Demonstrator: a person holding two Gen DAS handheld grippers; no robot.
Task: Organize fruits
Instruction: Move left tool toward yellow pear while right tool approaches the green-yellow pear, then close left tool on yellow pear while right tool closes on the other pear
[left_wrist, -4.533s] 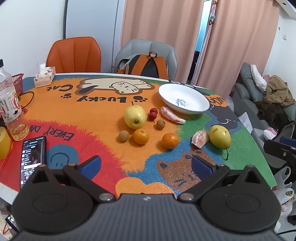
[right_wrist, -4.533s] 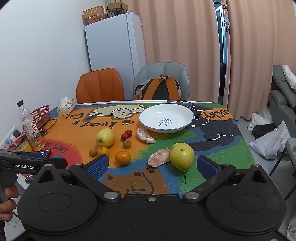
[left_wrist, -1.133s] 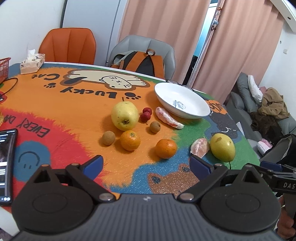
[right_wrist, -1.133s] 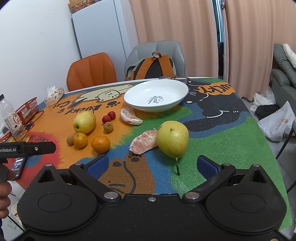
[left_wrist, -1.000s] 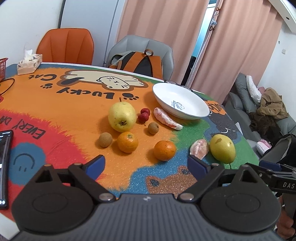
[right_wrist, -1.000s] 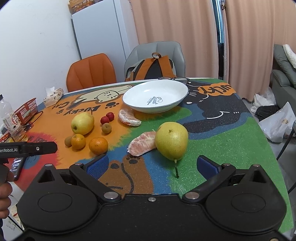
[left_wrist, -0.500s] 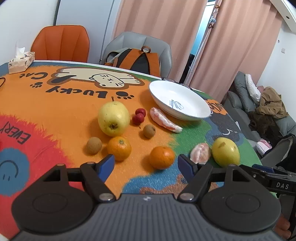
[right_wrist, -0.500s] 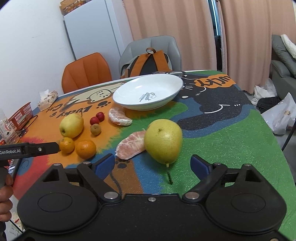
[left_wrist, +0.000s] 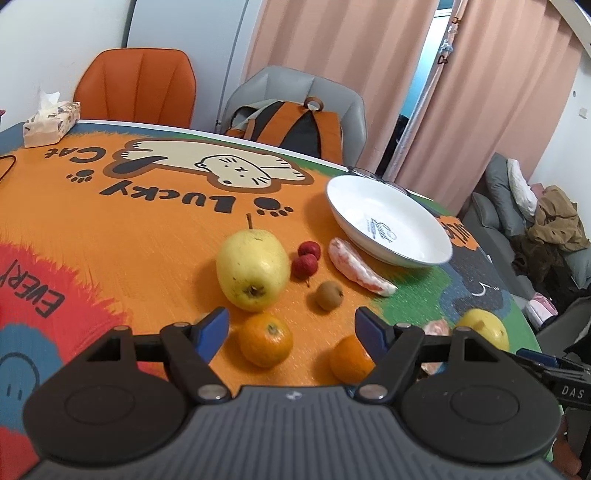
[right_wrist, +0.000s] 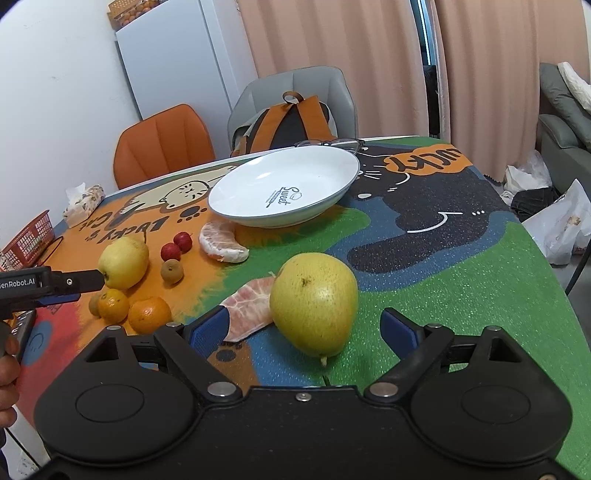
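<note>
Right wrist view first: you're hovering your right claw over the big yellow pear, which is sitting between the blue pads with gaps on both sides, so nothing's being gripped. The jaws have just been narrowing a bit but are standing open. A peeled citrus piece is lying against the pear's left side, and the white bowl is sitting empty beyond the pear on the cartoon-cat bench.

Over on the left wrist view, your left claw is also standing open after closing partway, holding nothing. A small orange is sitting between its pads, not touched. A second orange is sitting right of that one, partly behind the right finger. The other pear is lying just beyond the small orange.
</note>
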